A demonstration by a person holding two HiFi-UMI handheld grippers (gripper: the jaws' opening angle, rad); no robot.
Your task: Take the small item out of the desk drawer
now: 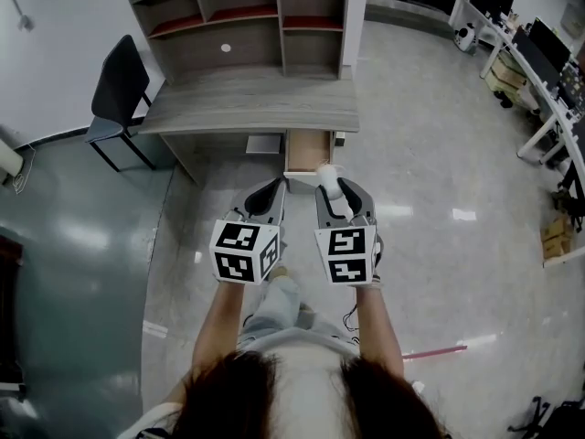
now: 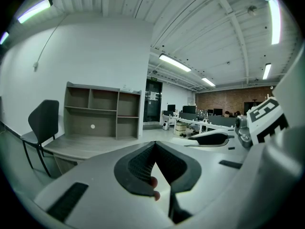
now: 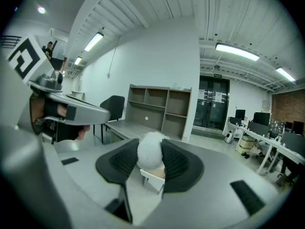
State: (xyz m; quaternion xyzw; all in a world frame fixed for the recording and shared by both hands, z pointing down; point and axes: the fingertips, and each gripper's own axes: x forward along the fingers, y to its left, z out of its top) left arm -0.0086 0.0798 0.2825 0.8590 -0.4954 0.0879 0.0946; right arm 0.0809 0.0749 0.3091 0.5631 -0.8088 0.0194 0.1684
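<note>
Fingers (image 3: 177, 165) of R gripper (image 3: 150, 143) are spread wide and pinch the small item, a white fluffy ball (image 3: 149, 151), one ribbed black pad on each side of it. Ball sits up near the fingertips and bulges a bit above them. In head view the same ball (image 1: 324, 174) shows at the tip of R gripper (image 1: 330, 185).

L gripper (image 2: 155, 144): pads pressed together at the tips, making an upside-down V w/ nothing between them. Through the gap lower down, a bit of the person's own hand shows. In head view L gripper (image 1: 272, 190) is held just beside the R one, both pointing the same way, marker cubes side by side nearest the person.

Desk drawer (image 1: 306, 152) is pulled open just ahead of the R fingertips, wood inside visible. In R gripper view the drawer (image 3: 151, 179) shows below the ball, between the pads, white front facing the cam. Can't tell what else, if anything, is in it.

Beyond both sets of fingertips: grey desk (image 1: 256, 99) w/ open shelf unit (image 1: 242, 16) on its back half. Black chair (image 1: 119, 90) stands off to the L-finger side of the desk. Far off on the R-finger side, rows of office desks w/ monitors (image 1: 539, 48). Floor (image 1: 439, 181) under the fingers is glossy, pale.
</note>
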